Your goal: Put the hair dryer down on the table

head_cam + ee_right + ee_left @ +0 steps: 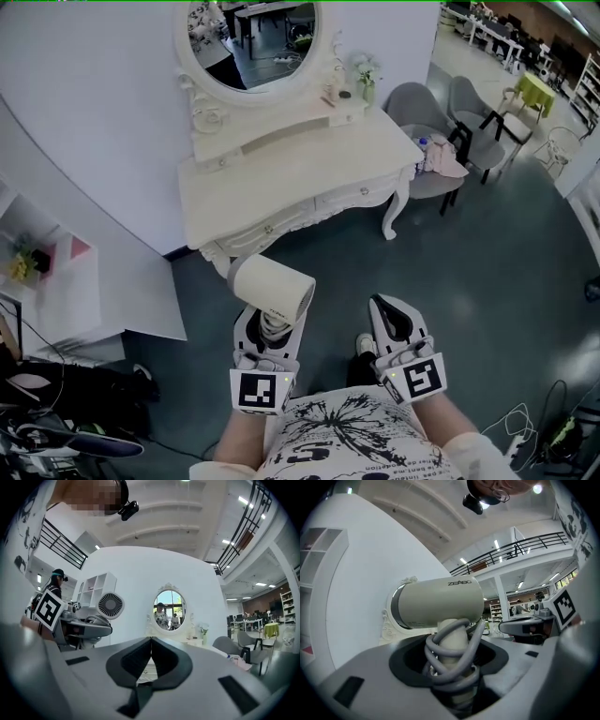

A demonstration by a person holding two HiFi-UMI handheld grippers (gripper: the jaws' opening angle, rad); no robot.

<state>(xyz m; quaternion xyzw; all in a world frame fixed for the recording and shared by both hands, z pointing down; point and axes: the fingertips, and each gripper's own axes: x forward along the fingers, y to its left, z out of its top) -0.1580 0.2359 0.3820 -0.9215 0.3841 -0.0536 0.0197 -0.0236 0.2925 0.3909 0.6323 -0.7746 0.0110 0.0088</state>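
- We hold the left gripper [269, 330] at the lower centre of the head view. Its jaws stand partly apart and clamp the handle of the hair dryer [272, 289].
- In the left gripper view the grey cord [454, 651] is wound in loops around that handle, right where the jaws pinch it. The cream barrel sits crosswise above them, filling the middle of the frame.
- The hair dryer is up in the air, not resting on anything. In the head view it lies just below the front edge of the white dressing table [281, 178].
- Our right gripper [387, 309] is at the lower right of centre, beside the left one and apart from it. Its jaws meet at the tips with nothing between them.
- An oval mirror [253, 37] stands at the back of the table, at the top of the frame, and grey chairs [422, 108] sit at the upper right.
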